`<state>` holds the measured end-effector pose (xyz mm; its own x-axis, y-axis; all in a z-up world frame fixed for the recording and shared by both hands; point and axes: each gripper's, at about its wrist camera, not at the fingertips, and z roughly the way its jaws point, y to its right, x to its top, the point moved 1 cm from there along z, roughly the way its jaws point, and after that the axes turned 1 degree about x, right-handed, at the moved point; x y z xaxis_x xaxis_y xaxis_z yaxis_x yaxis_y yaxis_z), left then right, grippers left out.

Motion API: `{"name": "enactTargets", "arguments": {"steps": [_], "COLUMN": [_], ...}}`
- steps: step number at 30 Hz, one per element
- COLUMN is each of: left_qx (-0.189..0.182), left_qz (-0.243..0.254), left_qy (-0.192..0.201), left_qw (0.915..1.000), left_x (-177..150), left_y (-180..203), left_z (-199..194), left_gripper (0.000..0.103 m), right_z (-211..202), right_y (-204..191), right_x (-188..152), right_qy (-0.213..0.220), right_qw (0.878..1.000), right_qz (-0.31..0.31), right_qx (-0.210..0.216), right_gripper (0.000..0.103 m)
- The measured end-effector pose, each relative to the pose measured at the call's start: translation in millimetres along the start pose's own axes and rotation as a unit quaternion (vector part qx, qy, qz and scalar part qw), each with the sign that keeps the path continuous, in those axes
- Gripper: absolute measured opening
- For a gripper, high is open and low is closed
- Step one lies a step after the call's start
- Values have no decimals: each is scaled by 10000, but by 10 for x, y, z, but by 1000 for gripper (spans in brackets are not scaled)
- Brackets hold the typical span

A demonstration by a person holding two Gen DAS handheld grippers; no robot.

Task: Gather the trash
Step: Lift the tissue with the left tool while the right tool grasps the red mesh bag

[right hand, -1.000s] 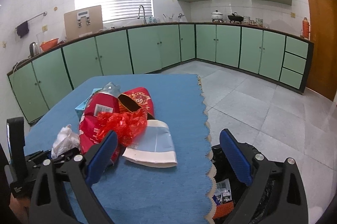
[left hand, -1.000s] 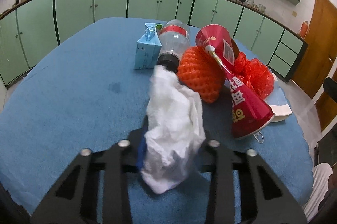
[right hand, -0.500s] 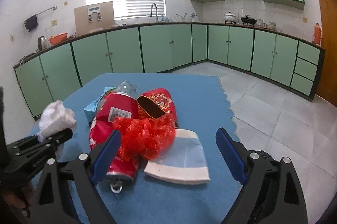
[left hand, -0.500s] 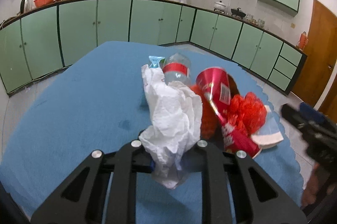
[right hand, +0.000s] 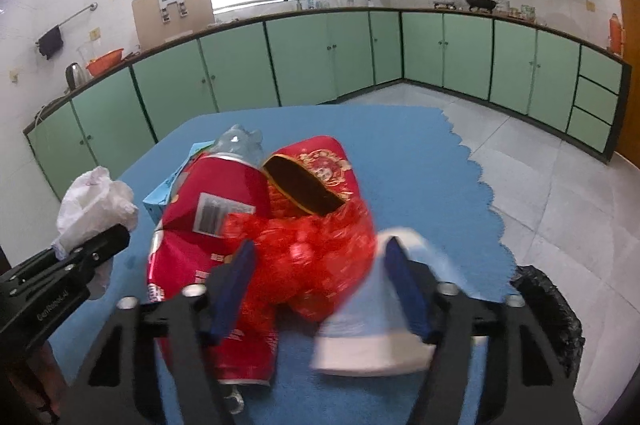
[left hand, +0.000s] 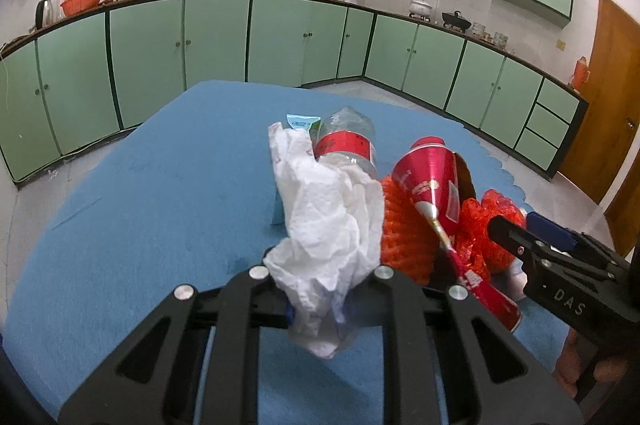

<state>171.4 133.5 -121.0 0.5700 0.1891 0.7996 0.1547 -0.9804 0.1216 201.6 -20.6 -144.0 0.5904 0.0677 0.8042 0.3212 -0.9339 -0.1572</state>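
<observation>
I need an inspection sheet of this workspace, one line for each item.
Surface: table under blue cloth, scalloped edge.
Job's things: white tissue held up; bottle, red can, red bag, blue carton piled together; black bin bag on the floor.
Clutter: white pad beside the pile.
Grippers: left gripper shut on tissue; right gripper open around the red bag.
Cables: nothing seen.
Surroundings: green cabinets, window, wooden door.

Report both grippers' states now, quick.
Left gripper: shut on the crumpled white tissue, held above the table.
Right gripper: open, holding nothing, fingers either side of the red plastic bag.
</observation>
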Motion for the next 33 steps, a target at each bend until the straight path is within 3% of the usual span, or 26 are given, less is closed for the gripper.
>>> {"name": "enactTargets", "arguments": {"steps": [1, 8, 22, 33], "left_qx": [-3, -14, -332, -847], "left_qz": [-13, -23, 85, 366], "left_qy": [-8, 14, 445, 681], "left_qw": [10000, 10000, 9984, 9934], "left_x": [0, -15, 174, 339], "left_y": [-5, -9, 204, 730], "left_z": [7, -4, -308, -447], "left_gripper": [16, 16, 16, 16], "right_z": [4, -45, -594, -958], "right_y": [-10, -105, -79, 165], "right_x": [0, -37, 292, 514], "right_qy": [-26, -112, 609, 993], "right_qw": [10000, 9994, 9959, 9941], "right_qz": [-6, -164, -125, -34], "right_qx": [68, 288, 662, 444], "right_gripper": [37, 3, 1, 1]}}
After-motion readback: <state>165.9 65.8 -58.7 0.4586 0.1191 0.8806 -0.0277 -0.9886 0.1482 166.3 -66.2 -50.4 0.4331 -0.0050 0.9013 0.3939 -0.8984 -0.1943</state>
